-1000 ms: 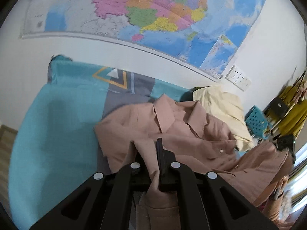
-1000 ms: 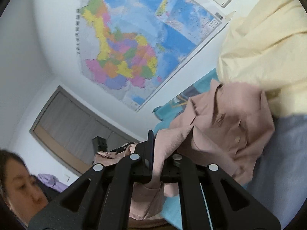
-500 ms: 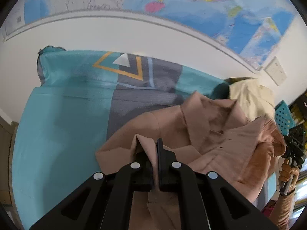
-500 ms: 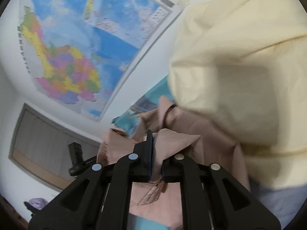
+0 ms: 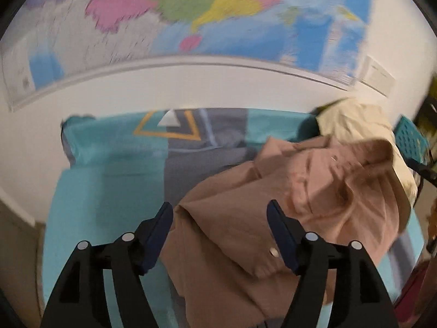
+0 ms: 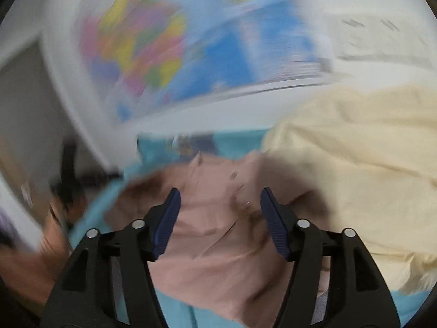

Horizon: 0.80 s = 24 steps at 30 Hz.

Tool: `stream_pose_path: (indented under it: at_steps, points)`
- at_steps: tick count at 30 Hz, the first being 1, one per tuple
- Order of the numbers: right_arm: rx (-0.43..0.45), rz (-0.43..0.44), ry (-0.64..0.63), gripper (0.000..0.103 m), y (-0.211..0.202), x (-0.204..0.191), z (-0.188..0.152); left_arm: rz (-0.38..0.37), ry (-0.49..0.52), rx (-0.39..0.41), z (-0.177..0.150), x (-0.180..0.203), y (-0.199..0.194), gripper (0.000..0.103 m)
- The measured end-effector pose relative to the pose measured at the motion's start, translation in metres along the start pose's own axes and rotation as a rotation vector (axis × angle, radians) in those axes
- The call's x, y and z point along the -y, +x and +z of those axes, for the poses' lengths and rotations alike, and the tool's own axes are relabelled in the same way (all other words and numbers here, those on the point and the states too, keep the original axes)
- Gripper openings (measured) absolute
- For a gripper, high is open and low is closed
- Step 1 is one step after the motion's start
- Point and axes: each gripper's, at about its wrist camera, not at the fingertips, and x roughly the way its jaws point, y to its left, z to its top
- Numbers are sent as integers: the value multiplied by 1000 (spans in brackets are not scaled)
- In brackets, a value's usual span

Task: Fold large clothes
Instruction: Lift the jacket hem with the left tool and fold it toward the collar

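— Both grippers were clamped on folds of the pink shirt (image 5: pixel 245 246) a second ago; now the left gripper (image 5: pixel 220 210) has its jaws spreading wide, cloth lying under the gap but not pressed by either pad.

— And the right gripper (image 6: pixel 220 199)?

— Same story: its jaws are opening, and the pink shirt (image 6: pixel 213 246) sits loose beneath and between them, not pinched. That view is badly smeared, so the finer creases cannot be read.

— Where does the garment lie, then?

— Bunched on the teal bedspread (image 5: pixel 109 186), collar side towards the wall, its right edge riding up against the cream garment (image 5: pixel 352 125). Beyond that hangs the wall map (image 5: pixel 191 13).

— What could spoil the fold from here?

— Probably the release itself. Dropped from loose jaws, the shirt looks likely to slump into wrinkles rather than a flat panel. A finger drawn back carelessly may drag a layer along. Its overlap with the cream garment could also let the next grab catch both fabrics.
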Motion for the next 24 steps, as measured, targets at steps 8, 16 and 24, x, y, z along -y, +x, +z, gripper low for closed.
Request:
stream_pose_path:
  at_steps: [8, 16, 24]
  points:
    - [-277, -106, -237, 66, 125, -52, -29, 68, 84, -114, -4, 33, 39, 65]
    - [-265, -169, -242, 5, 148, -45, -24, 21, -13, -112, 12, 23, 53, 63]
    - [-73, -228, -208, 4, 132, -37, 38, -16, -30, 7, 19, 22, 34, 76]
